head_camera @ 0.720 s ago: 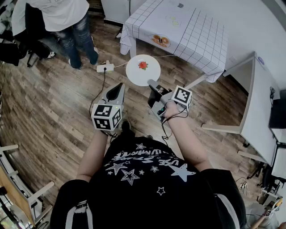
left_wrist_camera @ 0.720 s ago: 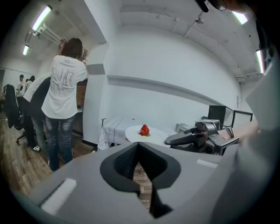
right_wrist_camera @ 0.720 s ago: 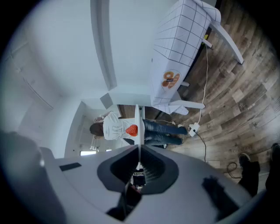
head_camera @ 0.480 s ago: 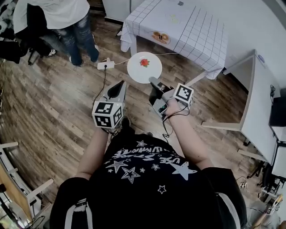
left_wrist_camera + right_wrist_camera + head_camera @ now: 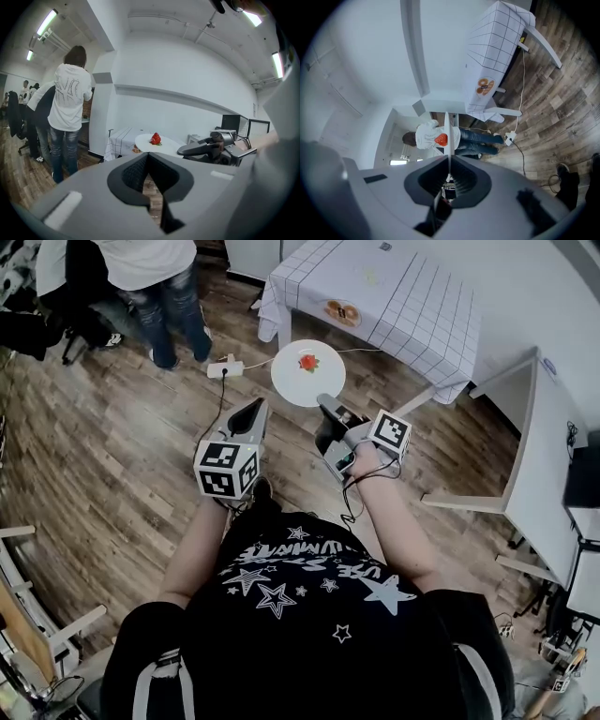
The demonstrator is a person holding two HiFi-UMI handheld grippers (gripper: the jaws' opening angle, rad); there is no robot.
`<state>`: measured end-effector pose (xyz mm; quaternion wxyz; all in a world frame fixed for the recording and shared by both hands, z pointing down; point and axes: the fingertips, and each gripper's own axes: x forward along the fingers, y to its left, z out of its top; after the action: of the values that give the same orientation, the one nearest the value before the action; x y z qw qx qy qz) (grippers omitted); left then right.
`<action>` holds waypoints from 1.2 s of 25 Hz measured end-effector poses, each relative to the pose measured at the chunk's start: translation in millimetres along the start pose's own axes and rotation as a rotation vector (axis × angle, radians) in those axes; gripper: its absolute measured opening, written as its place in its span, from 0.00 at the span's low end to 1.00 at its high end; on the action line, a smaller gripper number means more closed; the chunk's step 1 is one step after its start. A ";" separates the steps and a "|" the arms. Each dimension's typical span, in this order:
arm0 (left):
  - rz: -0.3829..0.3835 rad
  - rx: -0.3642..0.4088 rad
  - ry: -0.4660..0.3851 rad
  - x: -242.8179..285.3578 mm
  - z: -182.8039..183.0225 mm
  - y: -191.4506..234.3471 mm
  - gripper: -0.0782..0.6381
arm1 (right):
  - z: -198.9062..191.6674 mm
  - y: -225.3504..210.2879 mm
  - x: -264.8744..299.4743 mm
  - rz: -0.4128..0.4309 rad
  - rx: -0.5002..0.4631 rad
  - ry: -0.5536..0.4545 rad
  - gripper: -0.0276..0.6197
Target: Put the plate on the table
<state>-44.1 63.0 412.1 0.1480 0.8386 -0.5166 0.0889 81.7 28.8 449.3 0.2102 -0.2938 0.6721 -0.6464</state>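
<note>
A white plate (image 5: 306,379) with a red strawberry (image 5: 308,361) on it hangs level over the wood floor, short of the table (image 5: 403,306) with the grid cloth. My right gripper (image 5: 325,406) is shut on the plate's near rim. In the right gripper view the plate (image 5: 446,133) shows edge-on as a thin white line between the jaws of the right gripper (image 5: 448,161), the strawberry (image 5: 441,139) beside it. My left gripper (image 5: 256,409) is shut and empty, left of the plate. The left gripper view has its tips (image 5: 149,157) below the plate (image 5: 161,144).
A person in a white shirt and jeans (image 5: 150,282) stands at the far left. A power strip (image 5: 220,369) and its cable lie on the floor by the table leg. White desks (image 5: 548,456) line the right side. An orange print (image 5: 342,311) marks the tablecloth.
Both grippers and the plate have moved forward a little toward the table. The grip on the plate is unchanged.
</note>
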 end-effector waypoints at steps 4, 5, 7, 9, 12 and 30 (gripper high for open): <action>0.007 -0.003 -0.005 -0.3 2.0 6.6 0.12 | -2.9 -0.2 5.4 -0.008 -0.006 0.008 0.08; 0.009 -0.004 -0.006 -0.3 2.4 8.9 0.12 | -3.6 0.0 7.0 -0.009 -0.005 0.009 0.08; 0.011 -0.009 -0.007 0.4 3.7 13.7 0.12 | -4.6 1.0 10.5 -0.009 -0.001 0.008 0.08; 0.008 -0.016 -0.008 2.2 5.0 18.5 0.12 | -4.2 1.2 14.3 -0.016 -0.004 0.005 0.08; 0.001 -0.025 -0.008 5.4 3.2 26.8 0.12 | -4.2 0.1 21.7 -0.035 -0.031 0.005 0.08; -0.101 -0.024 -0.020 38.4 21.4 119.9 0.12 | 10.5 16.4 105.7 -0.048 -0.043 -0.118 0.08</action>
<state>-133.9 -27.2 422.3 0.1570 0.8626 -0.4763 0.0667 8.5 -49.6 442.5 0.2276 -0.3520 0.6650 -0.6181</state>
